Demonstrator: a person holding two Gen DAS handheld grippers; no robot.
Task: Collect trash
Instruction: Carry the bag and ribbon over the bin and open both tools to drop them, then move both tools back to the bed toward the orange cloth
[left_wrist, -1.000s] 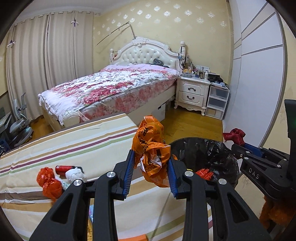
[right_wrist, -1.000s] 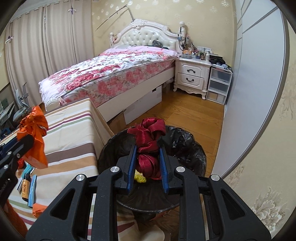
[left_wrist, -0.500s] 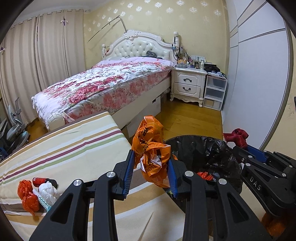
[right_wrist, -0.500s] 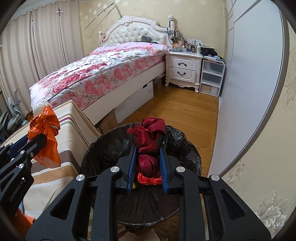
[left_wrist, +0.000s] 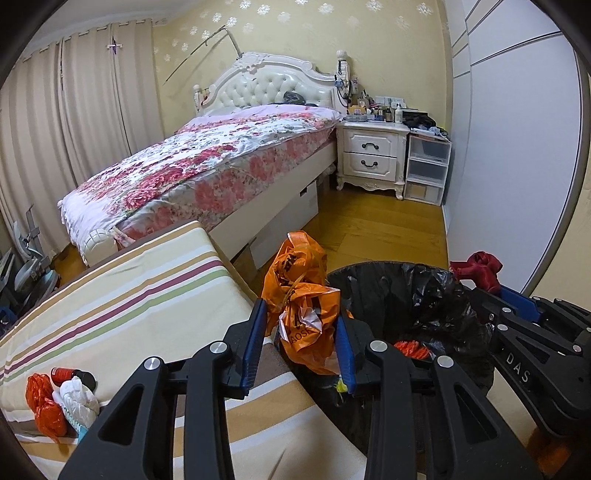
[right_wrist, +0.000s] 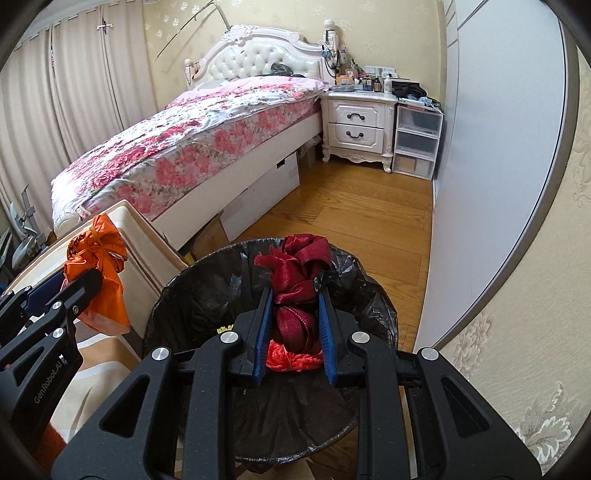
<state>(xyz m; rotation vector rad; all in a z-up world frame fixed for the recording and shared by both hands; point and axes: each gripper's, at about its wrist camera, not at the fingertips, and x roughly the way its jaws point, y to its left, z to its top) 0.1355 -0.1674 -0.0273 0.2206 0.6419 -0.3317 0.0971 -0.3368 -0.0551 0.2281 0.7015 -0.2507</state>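
Note:
My left gripper (left_wrist: 301, 332) is shut on a crumpled orange plastic bag (left_wrist: 301, 299), held at the near-left rim of the black-lined trash bin (left_wrist: 406, 291). My right gripper (right_wrist: 293, 314) is shut on a dark red ribbon bundle (right_wrist: 295, 288), held over the open bin (right_wrist: 207, 295). Orange-red trash (right_wrist: 291, 360) lies inside the bin. The left gripper and orange bag also show in the right wrist view (right_wrist: 98, 280), the right gripper and ribbon in the left wrist view (left_wrist: 480, 271).
A striped cushion surface (left_wrist: 140, 291) lies left of the bin, with a small orange bag (left_wrist: 42, 402), white crumpled paper (left_wrist: 79, 400) and a red-capped bottle (left_wrist: 68, 374) on it. A floral bed (left_wrist: 207, 166), nightstand (left_wrist: 371, 155), plastic drawers (left_wrist: 426, 170) and wardrobe (left_wrist: 517, 147) stand beyond.
Both grippers have moved right toward the bin with their loads held. The right gripper now hangs more squarely over the bin opening; the cushion trash has slid left in view.

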